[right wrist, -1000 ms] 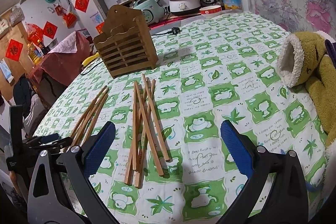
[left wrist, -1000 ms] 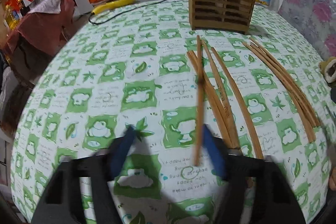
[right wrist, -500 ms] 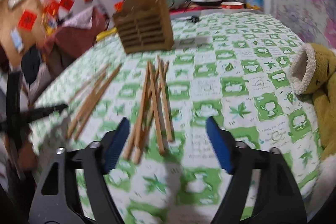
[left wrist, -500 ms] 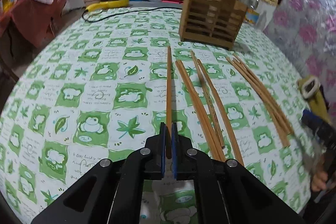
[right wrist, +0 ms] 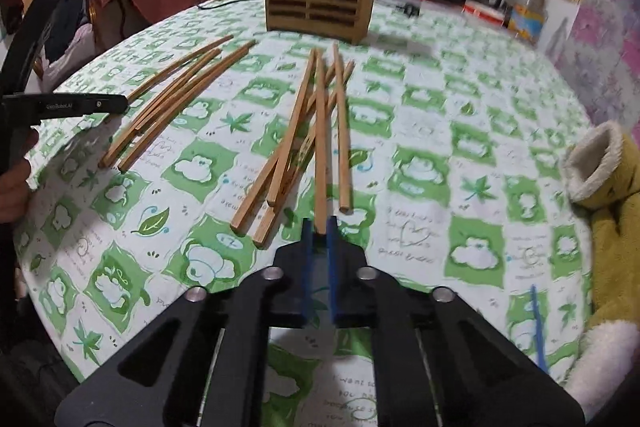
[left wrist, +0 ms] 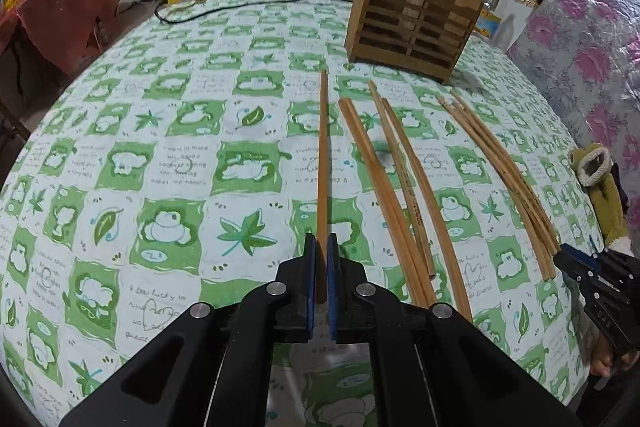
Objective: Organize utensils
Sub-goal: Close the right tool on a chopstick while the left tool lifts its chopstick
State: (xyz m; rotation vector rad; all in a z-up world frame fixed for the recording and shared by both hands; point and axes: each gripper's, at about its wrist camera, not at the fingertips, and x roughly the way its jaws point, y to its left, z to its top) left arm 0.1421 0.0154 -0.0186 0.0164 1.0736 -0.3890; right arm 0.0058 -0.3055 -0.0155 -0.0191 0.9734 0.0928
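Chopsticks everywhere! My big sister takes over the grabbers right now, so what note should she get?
Left hand-held gripper: shut on one chopstick that points toward the wooden holder.
Right hand-held gripper: shut on the near end of a chopstick in the middle pile.
Two loose groups lie on the tablecloth: the middle pile and a side bundle.
Done: no chopstick shows in the holder.
Left: put both held chopsticks in the holder, then the others.
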